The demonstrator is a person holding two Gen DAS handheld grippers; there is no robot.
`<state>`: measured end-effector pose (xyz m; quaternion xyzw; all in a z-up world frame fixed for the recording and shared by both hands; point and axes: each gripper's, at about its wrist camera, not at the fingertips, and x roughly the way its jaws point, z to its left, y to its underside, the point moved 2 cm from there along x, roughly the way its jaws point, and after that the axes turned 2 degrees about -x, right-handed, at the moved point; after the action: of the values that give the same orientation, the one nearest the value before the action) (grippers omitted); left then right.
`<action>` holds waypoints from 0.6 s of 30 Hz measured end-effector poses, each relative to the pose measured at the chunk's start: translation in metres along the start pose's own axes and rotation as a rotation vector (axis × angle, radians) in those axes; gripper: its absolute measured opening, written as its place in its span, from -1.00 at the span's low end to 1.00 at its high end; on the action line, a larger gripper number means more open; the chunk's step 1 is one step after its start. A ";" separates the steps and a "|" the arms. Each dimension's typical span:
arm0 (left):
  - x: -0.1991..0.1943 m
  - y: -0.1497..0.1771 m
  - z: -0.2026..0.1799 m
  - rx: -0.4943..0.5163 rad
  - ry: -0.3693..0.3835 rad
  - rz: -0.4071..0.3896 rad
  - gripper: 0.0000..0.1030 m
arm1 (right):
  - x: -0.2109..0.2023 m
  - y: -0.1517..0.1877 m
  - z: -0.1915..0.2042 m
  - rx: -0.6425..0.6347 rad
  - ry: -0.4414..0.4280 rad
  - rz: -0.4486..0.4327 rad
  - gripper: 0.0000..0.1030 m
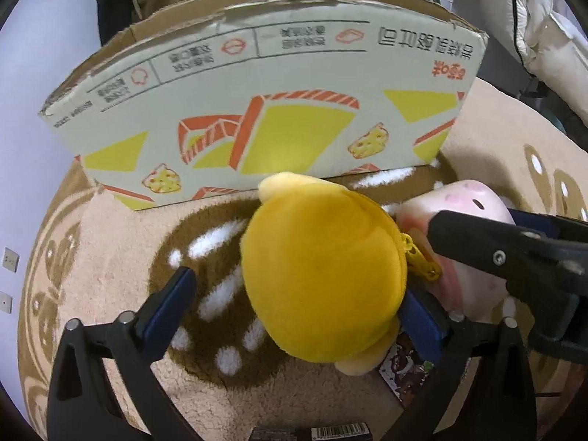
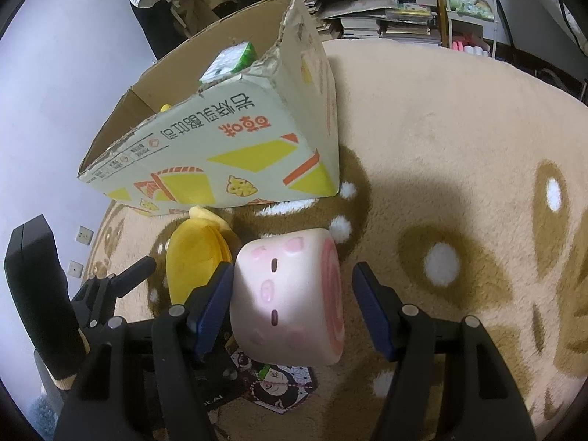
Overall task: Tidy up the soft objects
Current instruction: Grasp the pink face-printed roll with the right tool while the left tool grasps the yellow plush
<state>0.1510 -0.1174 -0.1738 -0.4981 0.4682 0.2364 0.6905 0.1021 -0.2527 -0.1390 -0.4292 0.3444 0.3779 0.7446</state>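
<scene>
A yellow plush pouch [image 1: 323,272] with a zipper lies on the carpet between the fingers of my open left gripper [image 1: 299,307]; its right side touches the right pad, the left pad stands apart. It also shows in the right wrist view [image 2: 194,257]. A pink roll-shaped squishy with a face [image 2: 290,294] lies between the fingers of my open right gripper [image 2: 294,305]; the left pad touches it, the right pad stands clear. The squishy also shows in the left wrist view [image 1: 466,202]. A printed cardboard box [image 1: 257,110] stands open just beyond both, also seen in the right wrist view [image 2: 220,154].
A beige and brown shag carpet [image 2: 441,139] covers the floor. The box holds a green-white pack [image 2: 231,60] and something yellow. An illustrated card [image 2: 279,386] lies under the grippers. Stacked books and shelves [image 2: 386,11] stand at the back. A wall is at left.
</scene>
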 end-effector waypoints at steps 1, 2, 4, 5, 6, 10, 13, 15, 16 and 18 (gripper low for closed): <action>0.003 0.000 0.001 -0.014 0.022 0.022 0.81 | 0.000 0.000 -0.001 0.003 -0.003 0.000 0.36; 0.005 0.002 0.003 -0.039 0.044 0.038 0.78 | 0.000 0.000 -0.002 0.005 -0.006 0.001 0.36; 0.007 0.004 0.009 -0.085 0.102 0.059 0.61 | 0.000 -0.001 -0.002 0.006 -0.008 0.002 0.37; 0.007 0.005 0.011 -0.097 0.125 0.063 0.57 | 0.000 -0.001 -0.003 0.004 -0.008 0.002 0.36; 0.007 0.005 0.012 -0.094 0.131 0.059 0.47 | 0.000 -0.001 -0.003 0.001 -0.008 0.003 0.36; 0.003 0.007 0.007 -0.060 0.118 0.036 0.26 | 0.004 -0.001 0.004 -0.022 -0.006 0.009 0.21; 0.003 0.009 0.003 -0.043 0.100 0.067 0.21 | 0.004 0.000 0.007 -0.031 0.001 0.007 0.15; -0.008 0.009 0.000 -0.051 0.045 0.069 0.20 | 0.004 0.000 0.008 -0.042 0.005 0.007 0.14; -0.012 0.010 0.003 -0.046 -0.010 0.049 0.20 | 0.004 0.000 0.009 -0.041 0.005 0.007 0.14; -0.017 0.010 0.012 -0.050 -0.057 0.028 0.20 | 0.006 0.001 0.008 -0.031 0.002 0.013 0.18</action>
<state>0.1402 -0.1004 -0.1628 -0.5016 0.4493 0.2717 0.6875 0.1058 -0.2439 -0.1410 -0.4385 0.3421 0.3876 0.7351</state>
